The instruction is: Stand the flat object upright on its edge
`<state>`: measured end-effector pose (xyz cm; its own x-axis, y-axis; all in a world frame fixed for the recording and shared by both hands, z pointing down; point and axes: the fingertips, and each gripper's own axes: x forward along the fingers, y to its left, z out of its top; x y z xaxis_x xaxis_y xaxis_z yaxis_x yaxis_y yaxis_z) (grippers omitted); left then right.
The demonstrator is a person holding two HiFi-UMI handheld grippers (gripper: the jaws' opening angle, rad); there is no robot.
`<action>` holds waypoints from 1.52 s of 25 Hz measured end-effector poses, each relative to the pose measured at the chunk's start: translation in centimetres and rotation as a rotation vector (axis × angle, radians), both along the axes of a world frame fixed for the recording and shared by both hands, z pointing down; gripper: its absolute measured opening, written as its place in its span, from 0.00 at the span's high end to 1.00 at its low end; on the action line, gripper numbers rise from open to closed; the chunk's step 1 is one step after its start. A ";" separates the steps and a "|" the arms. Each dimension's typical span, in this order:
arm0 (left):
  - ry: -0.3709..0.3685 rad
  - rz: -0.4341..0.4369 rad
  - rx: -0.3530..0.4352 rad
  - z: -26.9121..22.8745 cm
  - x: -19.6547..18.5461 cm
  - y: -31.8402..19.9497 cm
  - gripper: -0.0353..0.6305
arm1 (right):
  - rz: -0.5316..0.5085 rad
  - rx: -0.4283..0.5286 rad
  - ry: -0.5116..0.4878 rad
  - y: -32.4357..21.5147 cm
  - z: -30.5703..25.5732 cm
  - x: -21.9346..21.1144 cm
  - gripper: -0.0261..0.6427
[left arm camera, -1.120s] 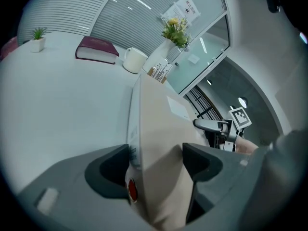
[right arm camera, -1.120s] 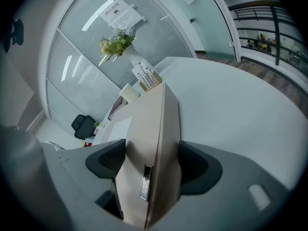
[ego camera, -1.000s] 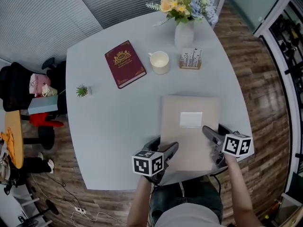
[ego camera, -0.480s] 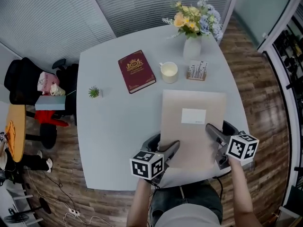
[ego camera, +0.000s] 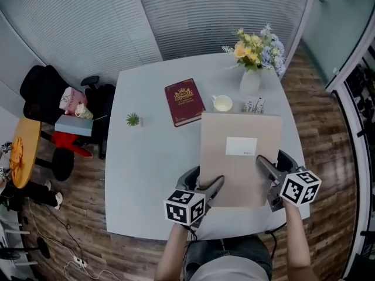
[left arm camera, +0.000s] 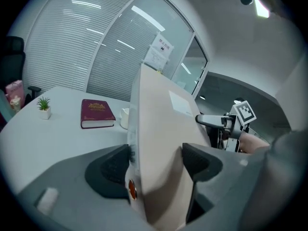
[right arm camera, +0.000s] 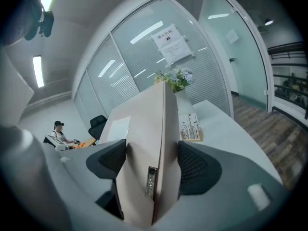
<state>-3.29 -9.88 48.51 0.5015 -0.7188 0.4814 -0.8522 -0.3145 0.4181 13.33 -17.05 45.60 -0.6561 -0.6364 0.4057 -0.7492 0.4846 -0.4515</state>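
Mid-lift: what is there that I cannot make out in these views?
- Lower edge of the beige case: head view; left claw, right claw and the case itself hide any contact with the table.
- White label: head view, print too small.
- Card stand: head view, base behind the case's top edge.
- Wall notice: right gripper view, text too small.

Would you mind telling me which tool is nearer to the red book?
Left. The left tool grips the folder on the side facing the red book; the right tool holds its opposite side, farther away.
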 end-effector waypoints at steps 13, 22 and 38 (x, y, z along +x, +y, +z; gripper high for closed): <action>-0.145 -0.054 0.068 -0.8 -3.3 -0.7 0.43 | -0.183 0.238 0.094 -0.5 -3.4 -4.4 0.43; -0.244 -0.072 0.055 0.9 -4.9 -0.8 0.43 | -0.255 0.306 0.179 0.1 -2.5 -6.1 0.44; -0.299 -0.083 0.031 3.5 -5.1 -0.8 0.44 | -0.289 0.330 0.271 1.0 -0.1 -6.1 0.44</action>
<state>-8.37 -10.69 52.02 0.2801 -0.7681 0.5758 -0.9592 -0.2478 0.1361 7.26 -16.05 45.45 -0.7233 -0.5674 0.3936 -0.6324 0.7732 -0.0474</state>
